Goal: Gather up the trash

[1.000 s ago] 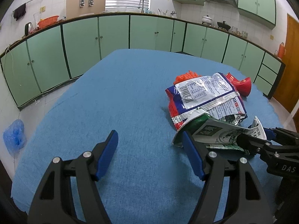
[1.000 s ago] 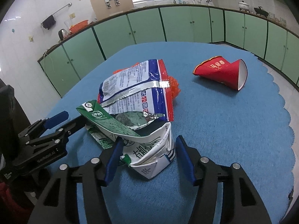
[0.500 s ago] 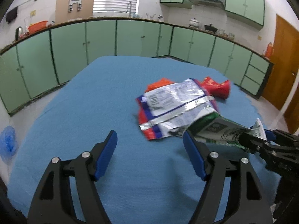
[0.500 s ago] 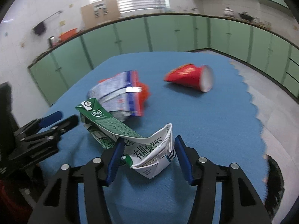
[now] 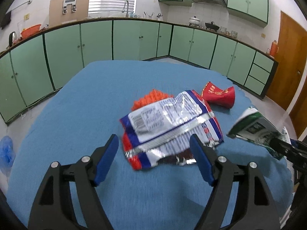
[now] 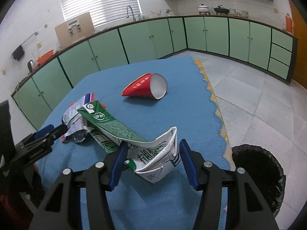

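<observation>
My right gripper [image 6: 151,153] is shut on a crushed green and white milk carton [image 6: 122,132], held above the blue table; the carton also shows at the right of the left wrist view [image 5: 255,127]. My left gripper [image 5: 153,147] is open and empty, just short of a crumpled silver, blue and red snack bag [image 5: 170,122]. An orange mesh piece [image 5: 151,98] lies behind the bag. A red paper cup [image 6: 147,86] lies on its side further back, also in the left wrist view [image 5: 220,95].
A black-lined trash bin [image 6: 259,172] stands on the floor at the table's right edge. The blue tablecloth [image 5: 80,115] covers the table. Green cabinets [image 5: 134,38] line the walls. A blue bag [image 5: 6,151] lies on the floor at left.
My right gripper has lifted the carton and swung right, toward the table edge and the bin. My left gripper has moved toward the snack bag, which now lies between its open fingers' line.
</observation>
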`<state>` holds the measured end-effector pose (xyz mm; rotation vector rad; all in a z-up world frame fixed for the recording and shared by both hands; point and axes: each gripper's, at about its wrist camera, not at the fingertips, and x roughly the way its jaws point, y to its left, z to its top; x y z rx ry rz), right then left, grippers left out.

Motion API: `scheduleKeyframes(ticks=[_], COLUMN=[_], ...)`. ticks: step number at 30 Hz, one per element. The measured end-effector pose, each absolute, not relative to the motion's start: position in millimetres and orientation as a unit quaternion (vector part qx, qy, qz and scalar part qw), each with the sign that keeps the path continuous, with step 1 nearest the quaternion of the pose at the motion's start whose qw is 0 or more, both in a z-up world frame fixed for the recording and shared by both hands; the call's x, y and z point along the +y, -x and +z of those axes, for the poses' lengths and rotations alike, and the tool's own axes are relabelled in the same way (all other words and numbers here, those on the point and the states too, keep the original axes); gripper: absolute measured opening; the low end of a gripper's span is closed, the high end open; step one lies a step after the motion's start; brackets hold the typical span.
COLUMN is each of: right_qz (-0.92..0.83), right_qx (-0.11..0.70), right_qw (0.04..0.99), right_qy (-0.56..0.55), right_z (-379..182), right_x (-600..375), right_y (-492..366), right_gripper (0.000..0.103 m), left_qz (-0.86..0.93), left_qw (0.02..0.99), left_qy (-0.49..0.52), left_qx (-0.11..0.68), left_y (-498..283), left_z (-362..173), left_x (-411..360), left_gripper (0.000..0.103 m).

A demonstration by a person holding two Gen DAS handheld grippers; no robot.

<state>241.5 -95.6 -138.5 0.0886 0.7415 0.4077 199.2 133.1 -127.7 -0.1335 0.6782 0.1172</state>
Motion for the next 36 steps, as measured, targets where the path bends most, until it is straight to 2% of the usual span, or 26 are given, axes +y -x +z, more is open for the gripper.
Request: scheduleKeyframes(ticks=[4, 11, 15, 16, 18, 19, 21, 23, 26, 36], right_qz=[0.201, 0.205, 0.205, 0.205, 0.205, 0.205, 0.204, 0.203, 0.201, 0.199], right_qx=[0.359, 0.362, 0.364, 0.364, 0.364, 0.365, 0.364, 0.365, 0.363, 0.358], right_qw=[0.911, 0.908, 0.908, 0.908, 0.908, 0.908, 0.908, 0.908, 0.909, 0.911], right_qy=[-0.040, -0.038, -0.038, -0.038, -0.038, -0.038, -0.038, -0.038, -0.039, -0.042], right_z=[-140, -141, -143, -143, -143, -143, -143, -143, -142, -140], right_x=[-94, -89, -89, -89, -89, -89, -89, -90, -91, -92], right_y=[-244, -245, -246, -246, -246, -246, -246, -246, -246, -243], right_gripper=[0.055, 0.055, 0.055, 0.055, 0.055, 0.055, 0.055, 0.055, 0.055, 0.055], left_qz=[0.054, 0.045, 0.042, 0.042, 0.045, 0.047, 0.051, 0.057, 0.063, 0.039], left_qw=[0.927, 0.913, 0.908, 0.909, 0.910, 0.910, 0.912, 0.914, 0.918, 0.922], left_qy=[0.080, 0.091, 0.098, 0.098, 0.095, 0.093, 0.089, 0.087, 0.085, 0.085], left_qx=[0.363, 0.395, 0.404, 0.403, 0.402, 0.401, 0.398, 0.392, 0.383, 0.377], left_y=[-216, -229, -231, -230, -229, -229, -226, -224, -219, -204], left_z=[-135, -143, -148, -147, -147, -146, -145, -144, -140, -136], left_x=[133, 134, 135, 134, 132, 131, 130, 129, 129, 118], left_gripper=[0.075, 0.082, 0.081, 0.078, 0.062, 0.057, 0.033, 0.027, 0.000, 0.000])
